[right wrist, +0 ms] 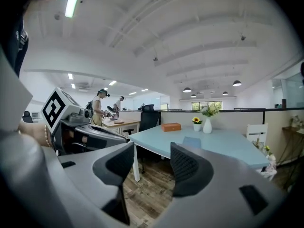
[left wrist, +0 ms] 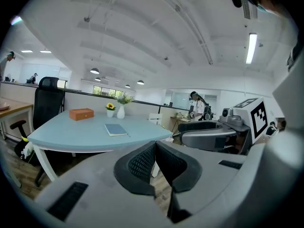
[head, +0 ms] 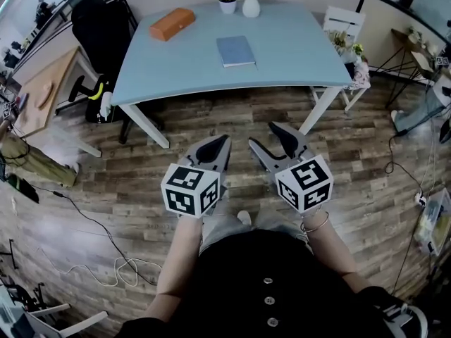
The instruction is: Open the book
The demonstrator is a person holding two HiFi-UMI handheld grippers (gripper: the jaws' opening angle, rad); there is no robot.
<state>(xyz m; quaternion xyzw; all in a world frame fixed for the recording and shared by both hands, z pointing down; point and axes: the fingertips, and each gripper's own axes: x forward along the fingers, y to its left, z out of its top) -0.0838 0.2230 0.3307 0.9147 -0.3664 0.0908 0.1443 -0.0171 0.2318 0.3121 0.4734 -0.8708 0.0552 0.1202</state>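
Book (head: 235, 51) shut, part-hidden by right jaw, left tool (head: 215, 148) clenched empty, right tool (head: 272, 144) released

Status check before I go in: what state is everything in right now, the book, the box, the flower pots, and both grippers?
book: closed, lying flat on the table
orange box: lid shut
white vase: upright
sunflower pot: upright
left gripper: jaws together, nothing between them, short of the table
right gripper: jaws apart, nothing between them, short of the table
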